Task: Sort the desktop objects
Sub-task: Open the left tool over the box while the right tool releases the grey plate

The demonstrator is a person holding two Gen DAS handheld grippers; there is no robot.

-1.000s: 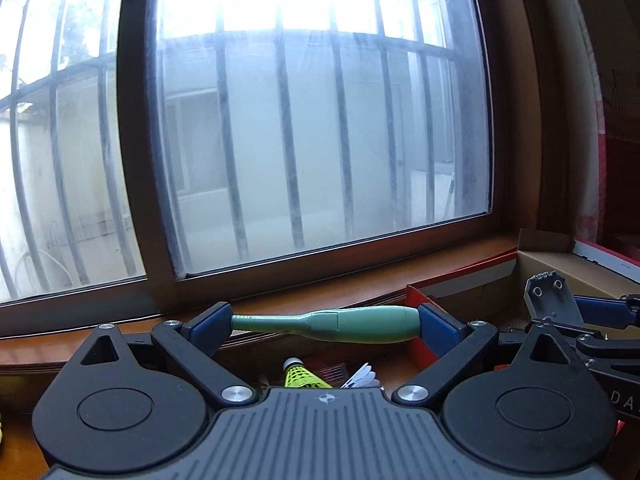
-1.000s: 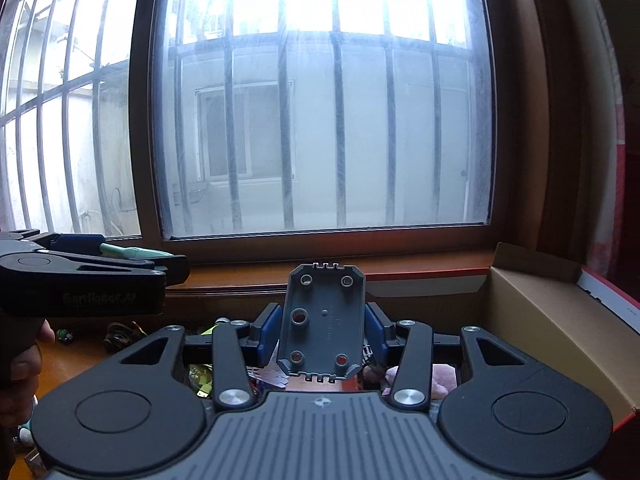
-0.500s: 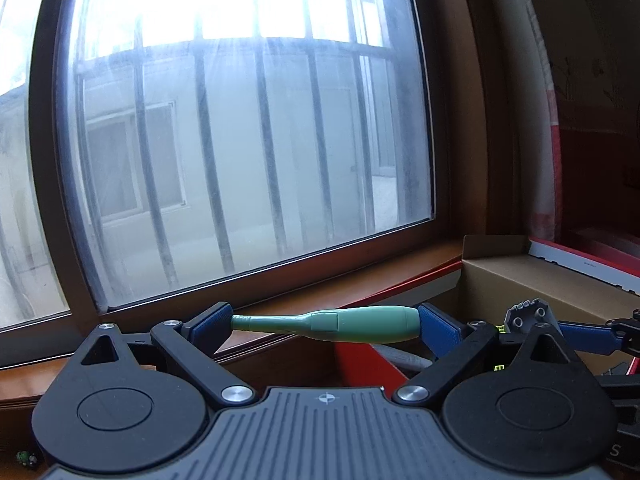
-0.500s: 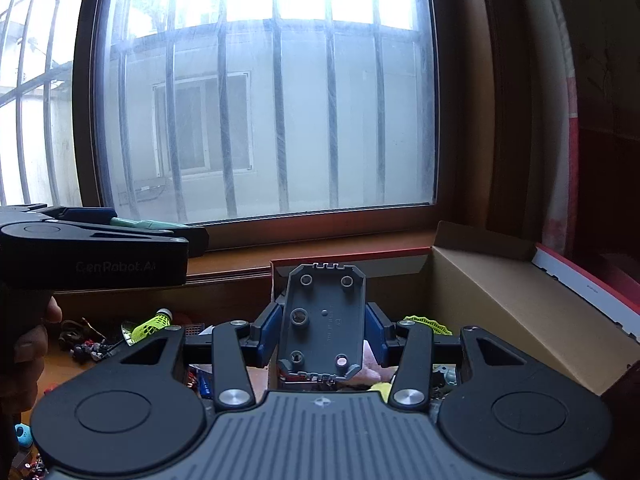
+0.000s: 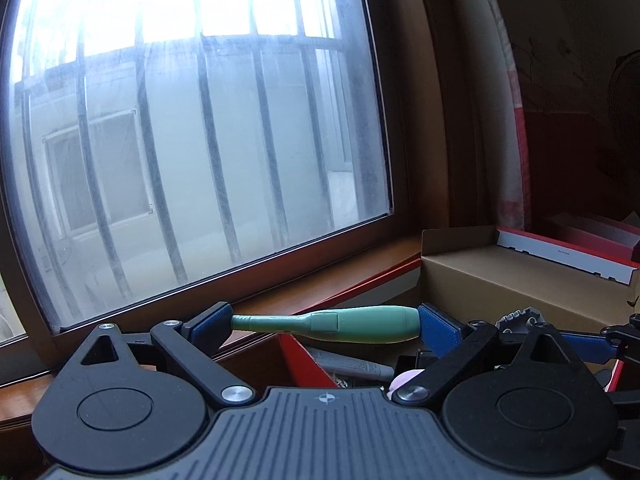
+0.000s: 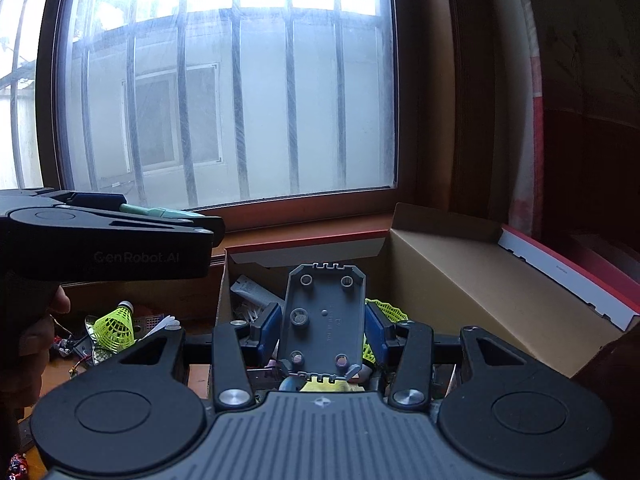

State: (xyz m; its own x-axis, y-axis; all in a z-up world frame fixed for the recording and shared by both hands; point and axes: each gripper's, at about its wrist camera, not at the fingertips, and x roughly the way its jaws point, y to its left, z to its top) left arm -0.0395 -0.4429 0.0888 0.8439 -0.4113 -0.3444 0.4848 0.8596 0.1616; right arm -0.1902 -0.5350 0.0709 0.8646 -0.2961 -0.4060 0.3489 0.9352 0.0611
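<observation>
Both loads nearer the cardboard box [image 6: 472, 276] than before.

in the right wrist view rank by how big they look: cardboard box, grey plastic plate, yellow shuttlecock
1. cardboard box
2. grey plastic plate, though it sits nearest the camera, held in the right gripper
3. yellow shuttlecock

a lived-in home room: barred window [image 6: 224, 92] in wood frame, cluttered wooden desk [image 6: 196, 376], cardboard box [image 6: 480, 280] of odds, shuttlecock [image 6: 114, 326], curtain [image 6: 528, 120].

Matt cardboard box [image 6: 472, 280], smooth green plastic handle [image 5: 360, 324]
</observation>
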